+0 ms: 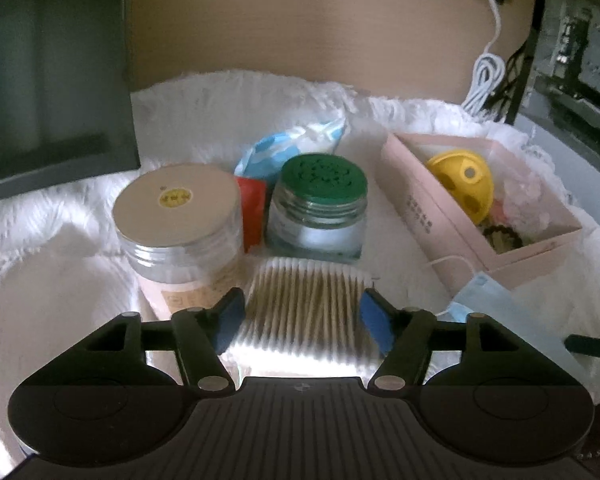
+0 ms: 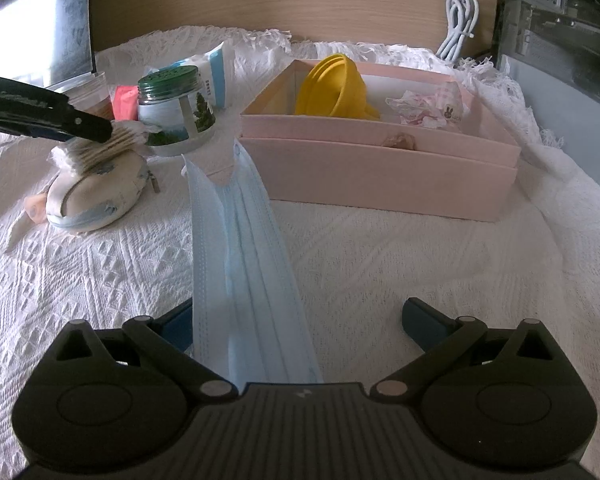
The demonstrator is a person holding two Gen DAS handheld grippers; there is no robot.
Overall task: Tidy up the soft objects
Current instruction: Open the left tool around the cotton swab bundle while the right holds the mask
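Observation:
A pack of cotton swabs (image 1: 304, 304) lies between the blue pads of my left gripper (image 1: 303, 320), which stands open with the pads just beside the pack. In the right wrist view the swabs (image 2: 100, 150) rest on a white zip pouch (image 2: 96, 196), with a dark left-gripper finger (image 2: 88, 126) over them. A light blue face mask (image 2: 244, 248) stretches across the white cloth from my right gripper (image 2: 300, 324) toward the pink box (image 2: 380, 172). The right gripper is wide open; the mask lies by its left finger, unpinched. The box holds a yellow holed ball (image 1: 464, 180) and crumpled pink wrappers (image 2: 424, 110).
Behind the swabs stand a clear jar with a silver lid (image 1: 180, 216), a green-lidded glass jar (image 1: 320, 204), a red packet (image 1: 252, 204) and a blue-white wipes pack (image 1: 296, 144). A dark monitor (image 1: 52, 80) is at the left; a coiled white cable (image 2: 460, 20) hangs at the back right.

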